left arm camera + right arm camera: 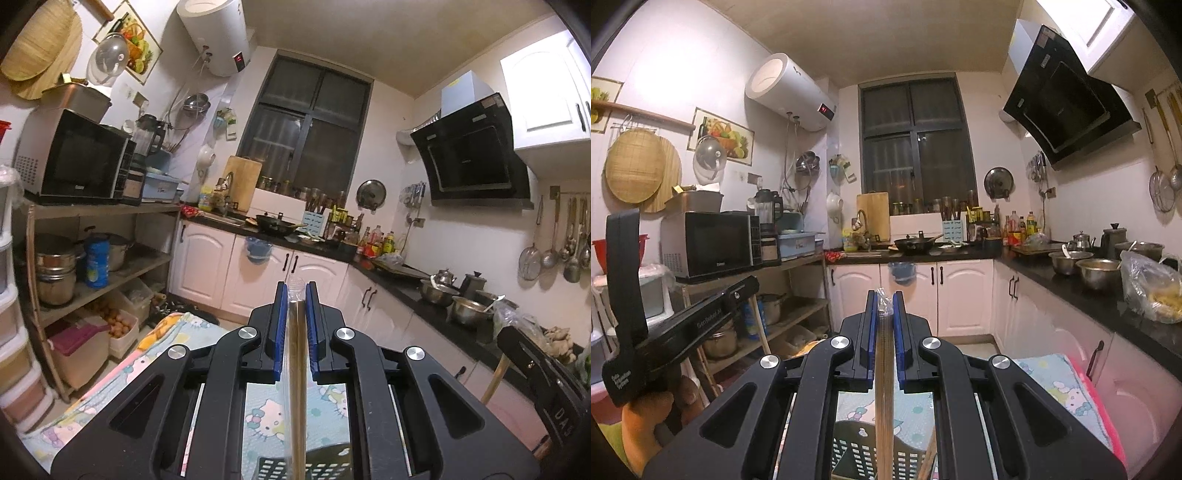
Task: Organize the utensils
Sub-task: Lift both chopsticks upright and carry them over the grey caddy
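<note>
The left claw (296,291) was clamped on a wooden chopstick bundle (296,387) in clear wrap; its lower end ran off the frame. The right claw (885,301) was likewise closed on a second wrapped bundle (884,398), its count hard to make out. A dark slotted basket (857,448) lay below, largely hidden behind the claw frame, on a patterned cloth (1056,384). The desk (1082,295) stood well apart.

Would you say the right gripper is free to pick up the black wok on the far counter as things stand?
Probably not. The right gripper is shut on a plastic-wrapped chopstick pair, so its jaws are occupied, and the wok sits across the kitchen beside the sink, well beyond it.
</note>
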`<state>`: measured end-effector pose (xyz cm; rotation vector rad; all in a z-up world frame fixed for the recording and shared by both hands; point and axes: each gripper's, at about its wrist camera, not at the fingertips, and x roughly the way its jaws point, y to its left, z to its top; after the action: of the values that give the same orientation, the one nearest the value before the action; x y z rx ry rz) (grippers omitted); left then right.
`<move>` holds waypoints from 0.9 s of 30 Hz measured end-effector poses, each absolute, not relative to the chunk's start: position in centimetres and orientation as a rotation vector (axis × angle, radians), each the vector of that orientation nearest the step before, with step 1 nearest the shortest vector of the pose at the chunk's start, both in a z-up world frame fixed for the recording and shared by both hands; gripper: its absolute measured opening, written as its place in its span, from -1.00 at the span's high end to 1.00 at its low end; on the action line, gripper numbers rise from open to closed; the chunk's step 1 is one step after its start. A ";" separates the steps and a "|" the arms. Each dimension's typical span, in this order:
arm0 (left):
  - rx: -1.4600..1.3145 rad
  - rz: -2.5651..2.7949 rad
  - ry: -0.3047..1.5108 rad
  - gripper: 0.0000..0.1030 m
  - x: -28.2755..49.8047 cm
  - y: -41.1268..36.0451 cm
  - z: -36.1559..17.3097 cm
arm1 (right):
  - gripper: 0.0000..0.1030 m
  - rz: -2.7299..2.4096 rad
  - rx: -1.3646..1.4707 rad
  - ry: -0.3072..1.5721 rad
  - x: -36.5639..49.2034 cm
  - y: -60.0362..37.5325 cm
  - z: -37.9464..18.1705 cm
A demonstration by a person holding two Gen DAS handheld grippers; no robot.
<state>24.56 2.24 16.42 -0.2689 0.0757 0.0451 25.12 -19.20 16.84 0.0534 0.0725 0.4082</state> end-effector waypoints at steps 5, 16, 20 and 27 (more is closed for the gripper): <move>-0.264 0.044 0.097 0.91 25.4 2.1 15.1 | 0.84 0.403 0.075 0.072 26.2 -19.4 15.7; -0.275 0.025 0.128 0.91 26.0 2.1 12.4 | 0.84 0.369 0.088 0.077 27.5 -18.9 12.5; -0.277 0.020 0.139 0.91 25.8 2.1 11.8 | 0.84 0.362 0.112 0.079 27.4 -19.1 11.1; -0.297 0.012 0.172 0.91 25.8 2.7 11.3 | 0.83 0.363 0.131 0.107 27.0 -19.3 9.7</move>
<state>25.82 2.72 11.27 -0.2968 0.1724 0.0123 27.02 -19.29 9.71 0.1315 0.1074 0.3634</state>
